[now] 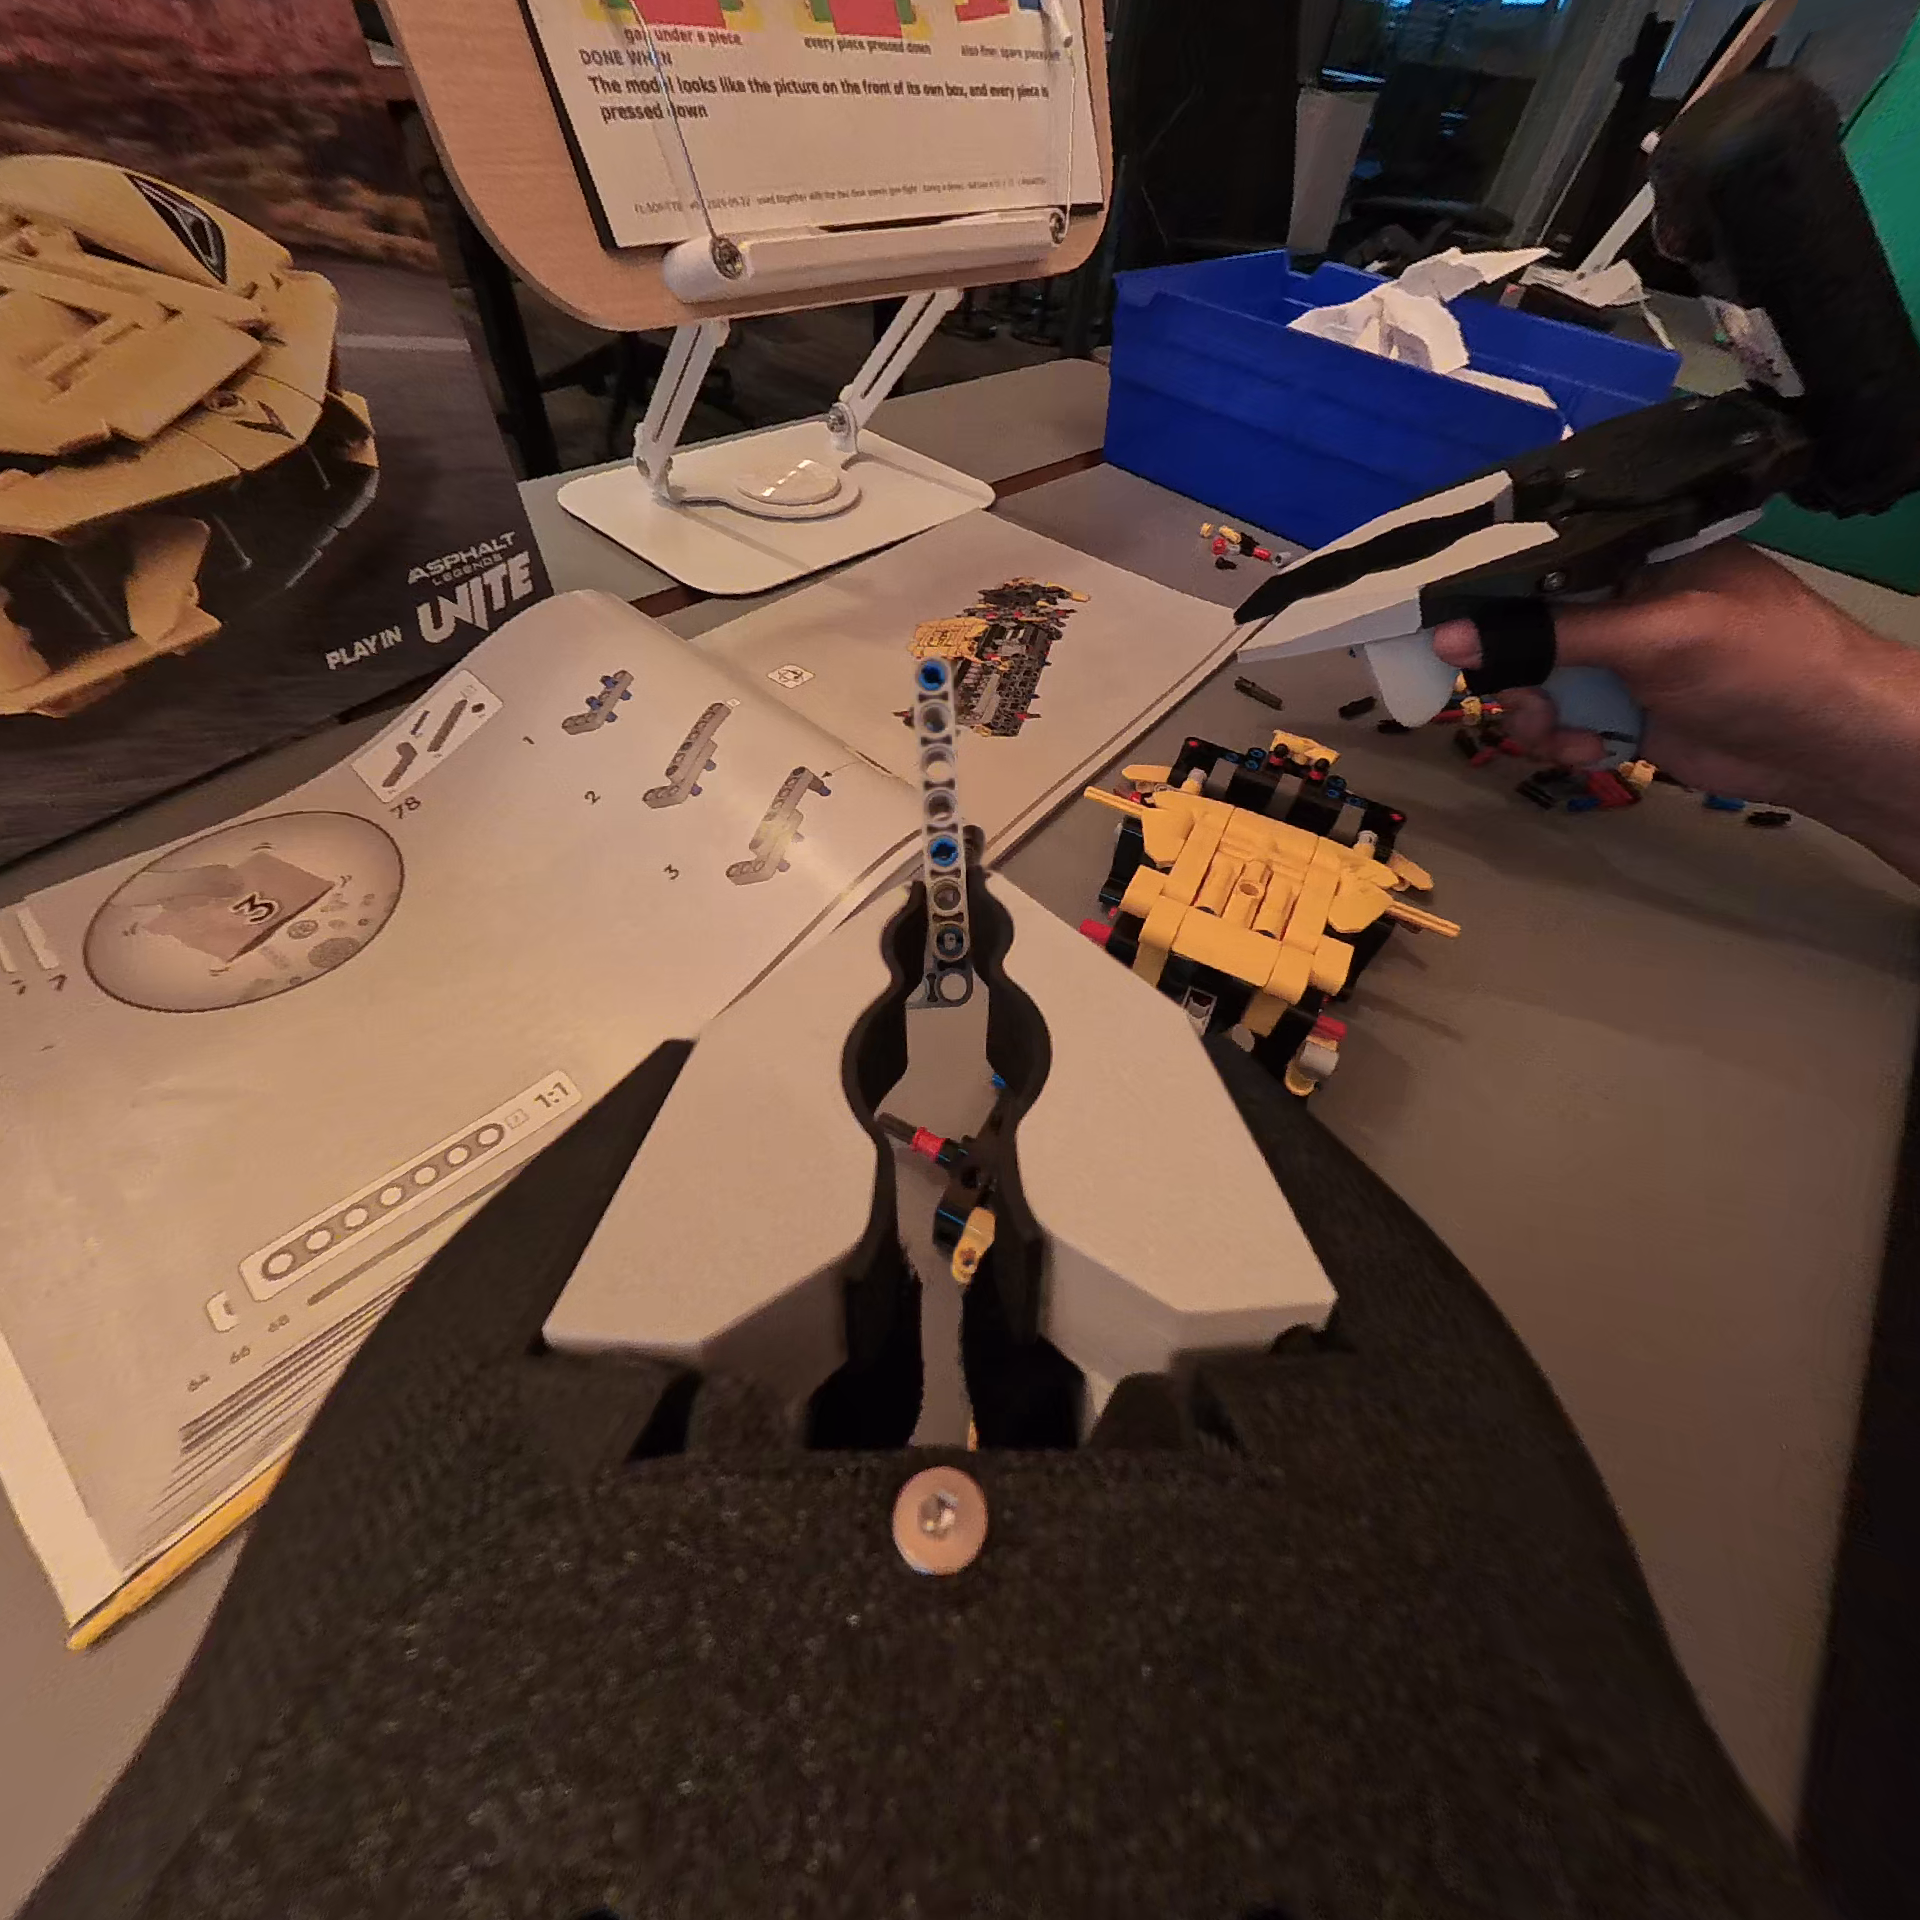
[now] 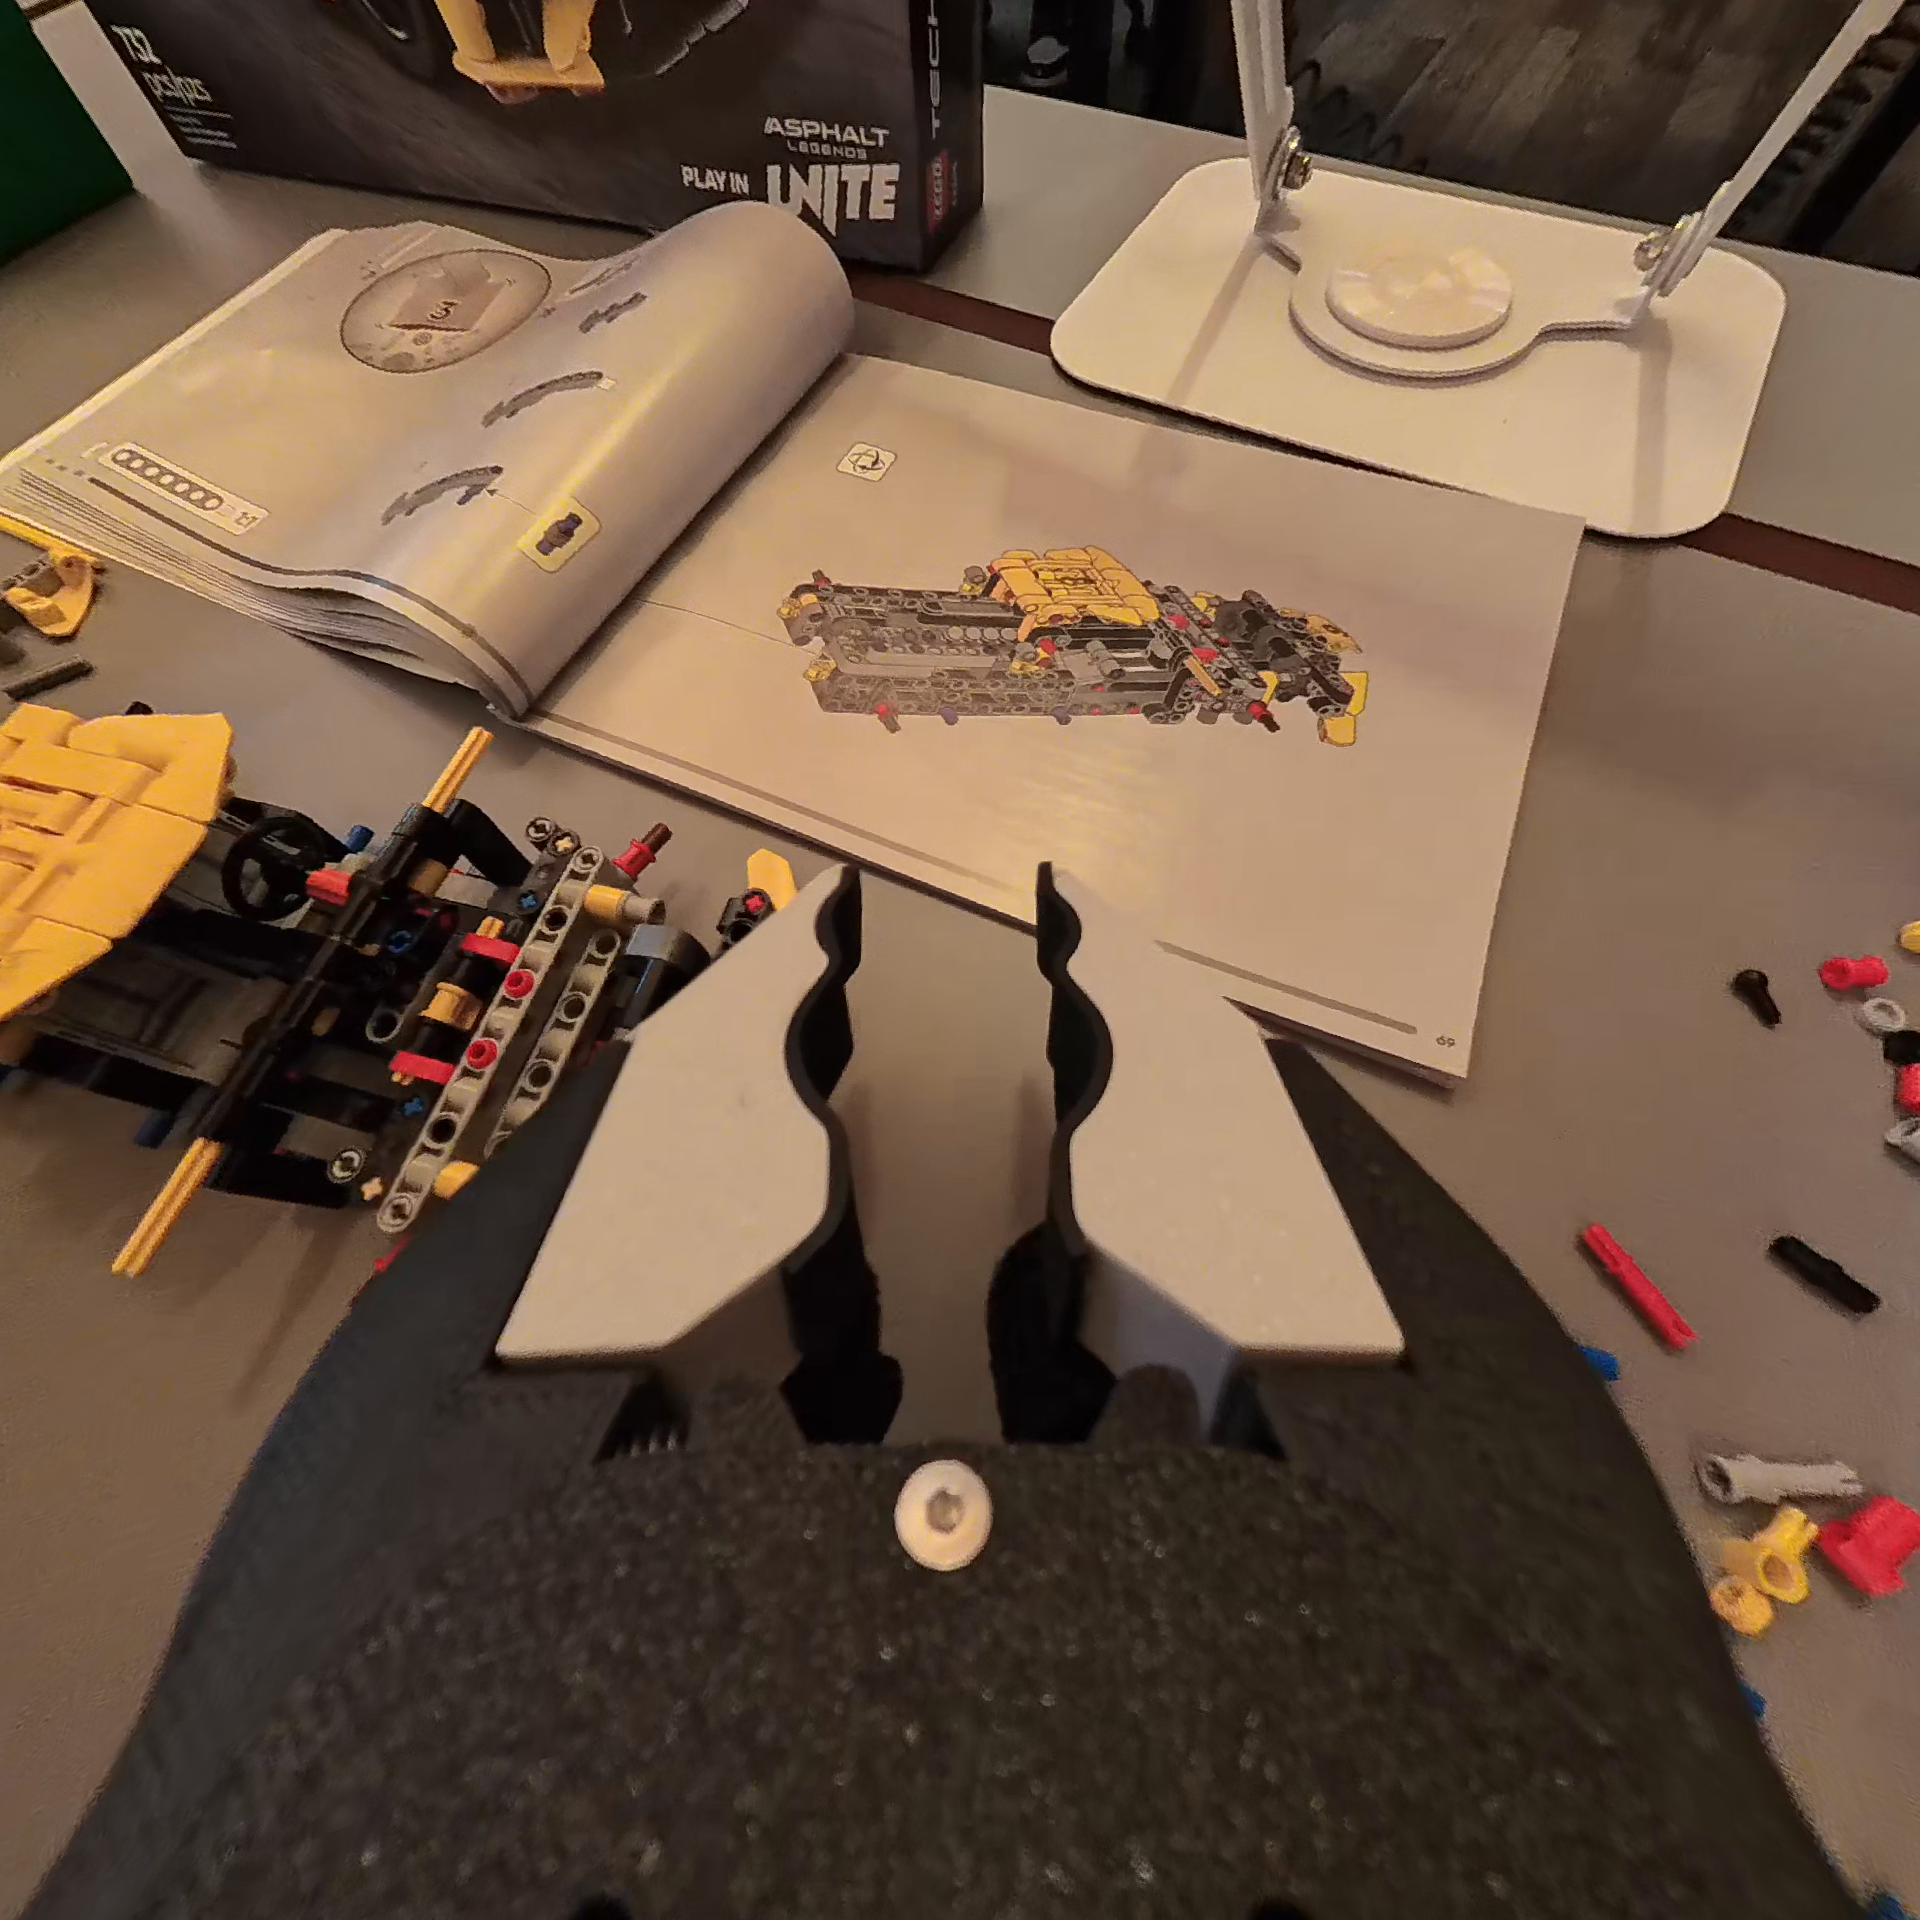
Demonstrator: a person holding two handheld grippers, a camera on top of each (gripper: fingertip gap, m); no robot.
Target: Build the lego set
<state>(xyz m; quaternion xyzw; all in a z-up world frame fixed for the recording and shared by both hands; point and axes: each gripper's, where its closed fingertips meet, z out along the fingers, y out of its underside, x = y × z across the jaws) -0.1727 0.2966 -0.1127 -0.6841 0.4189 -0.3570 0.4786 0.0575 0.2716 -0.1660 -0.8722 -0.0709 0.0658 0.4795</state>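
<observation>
Now left claw (image 1: 951,925) pinches the grey beam (image 1: 940,821), right claw (image 2: 945,914) spread and empty; probably align pins squarely before pressing onto the car chassis (image 2: 343,997).

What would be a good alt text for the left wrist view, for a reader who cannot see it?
The left gripper is shut on a grey beam with blue pins, held upright over an open instruction booklet. To the right, a half-built yellow and black car model sits on the grey table, and the right gripper reaches in above it.
</observation>
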